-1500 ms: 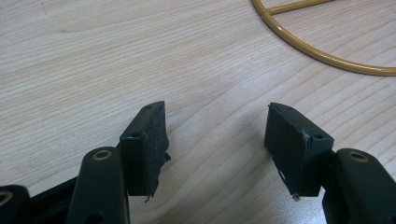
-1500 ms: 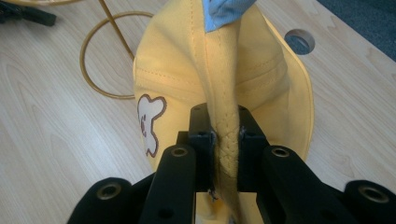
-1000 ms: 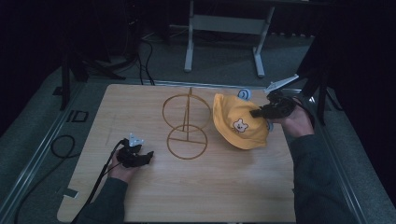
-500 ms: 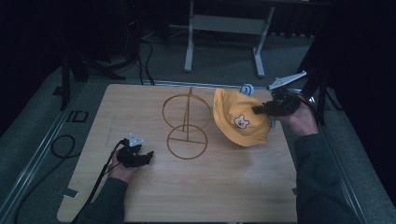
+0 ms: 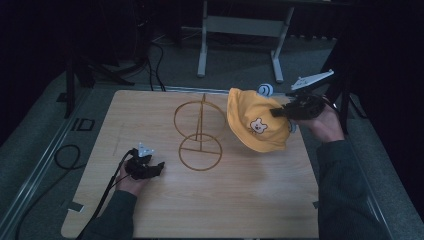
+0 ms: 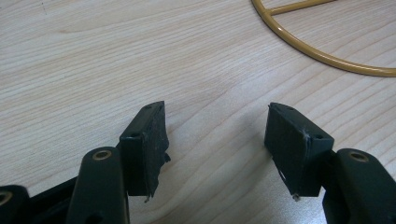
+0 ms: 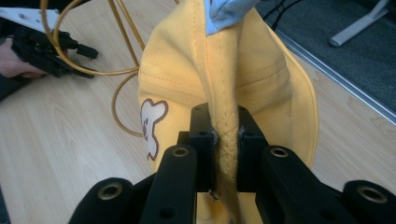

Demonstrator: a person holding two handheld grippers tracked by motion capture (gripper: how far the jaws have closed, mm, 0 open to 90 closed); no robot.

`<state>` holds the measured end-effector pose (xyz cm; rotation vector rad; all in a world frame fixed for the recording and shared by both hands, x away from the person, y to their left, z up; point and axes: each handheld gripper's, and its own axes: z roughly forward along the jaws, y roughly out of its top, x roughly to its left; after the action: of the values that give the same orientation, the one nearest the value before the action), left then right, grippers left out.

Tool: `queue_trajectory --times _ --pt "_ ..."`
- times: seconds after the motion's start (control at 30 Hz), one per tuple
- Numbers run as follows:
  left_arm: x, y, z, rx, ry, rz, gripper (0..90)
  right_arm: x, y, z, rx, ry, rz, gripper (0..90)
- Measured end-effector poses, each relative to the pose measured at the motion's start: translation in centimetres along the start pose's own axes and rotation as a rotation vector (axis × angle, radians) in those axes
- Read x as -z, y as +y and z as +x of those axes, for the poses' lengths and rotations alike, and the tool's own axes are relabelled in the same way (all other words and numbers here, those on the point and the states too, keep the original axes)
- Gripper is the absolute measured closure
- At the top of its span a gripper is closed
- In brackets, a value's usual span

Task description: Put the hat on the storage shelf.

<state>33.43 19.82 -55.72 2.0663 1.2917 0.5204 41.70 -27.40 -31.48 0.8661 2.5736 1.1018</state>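
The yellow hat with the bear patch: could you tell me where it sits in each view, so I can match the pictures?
High view: yellow hat right of centre, off the table, brim pinched by the right gripper.
Left gripper view: not in it.
Right gripper view: hat centre, brim fold clamped between the jaws.
Shared landmark: the gold wire stand.

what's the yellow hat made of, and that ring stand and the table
Yellow hat: looks like soft woven cloth, likely cotton; stitched seams show and the brim folds between the right gripper jaws.
Ring stand: thin rod, probably metal, with a smooth gold painted finish.
Table: pale wood or wood-look laminate, matte, with visible grain lines.
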Motion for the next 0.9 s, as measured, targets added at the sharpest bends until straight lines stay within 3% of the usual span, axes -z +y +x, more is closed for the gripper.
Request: queue_trajectory --times 0.9 --pt "0.0 0.0 0.0 0.0 -0.001 0.001 39.4 1.0 2.4 1.4 0.045 0.025 -0.069 81.6"
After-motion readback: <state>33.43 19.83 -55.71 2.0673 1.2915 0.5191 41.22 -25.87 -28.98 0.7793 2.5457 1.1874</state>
